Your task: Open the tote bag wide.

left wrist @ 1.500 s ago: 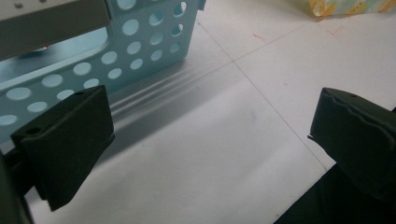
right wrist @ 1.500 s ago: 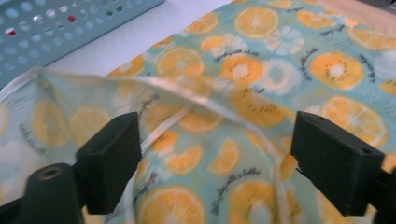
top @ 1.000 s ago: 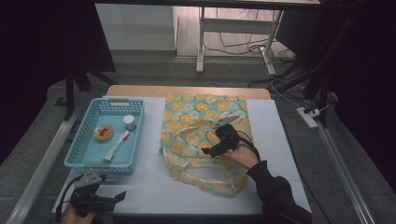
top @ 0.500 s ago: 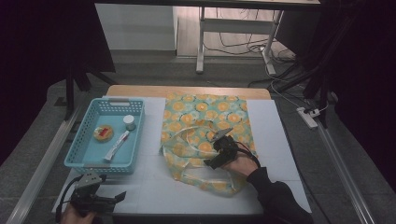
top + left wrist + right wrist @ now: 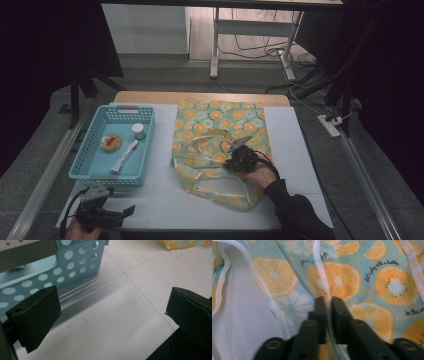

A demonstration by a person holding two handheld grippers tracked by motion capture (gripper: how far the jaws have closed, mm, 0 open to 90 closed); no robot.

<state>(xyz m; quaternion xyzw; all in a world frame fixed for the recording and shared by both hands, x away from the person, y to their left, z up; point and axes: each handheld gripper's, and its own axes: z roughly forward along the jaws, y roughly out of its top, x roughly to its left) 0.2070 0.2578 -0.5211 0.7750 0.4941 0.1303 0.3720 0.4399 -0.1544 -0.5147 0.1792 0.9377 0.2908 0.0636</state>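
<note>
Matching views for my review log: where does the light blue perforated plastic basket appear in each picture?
High view: light blue perforated plastic basket at table's left, holding small items.
Left gripper view: its holed wall upper left, beyond the open jaws.
Right gripper view: not in it.
Shared landmark: orange-print fabric bag.
</note>
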